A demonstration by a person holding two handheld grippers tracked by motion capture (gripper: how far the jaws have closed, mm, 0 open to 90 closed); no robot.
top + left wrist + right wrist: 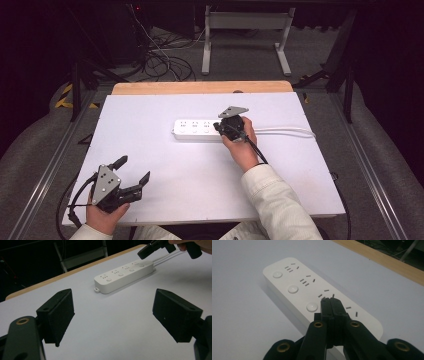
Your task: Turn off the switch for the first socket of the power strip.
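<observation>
Hovering over the white power strip (200,129), the right tool (225,129) is clenched empty; the left tool (134,172) rests released on the tabletop (165,185).

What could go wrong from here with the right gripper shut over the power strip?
1. The right gripper, jaws shut, hovers over the power strip between a round button and socket slots; it could miss the button.
2. The strip lies loose on the white table; a push might slide it.

White power strip (196,129) flat mid-table, cord rightward.
</observation>
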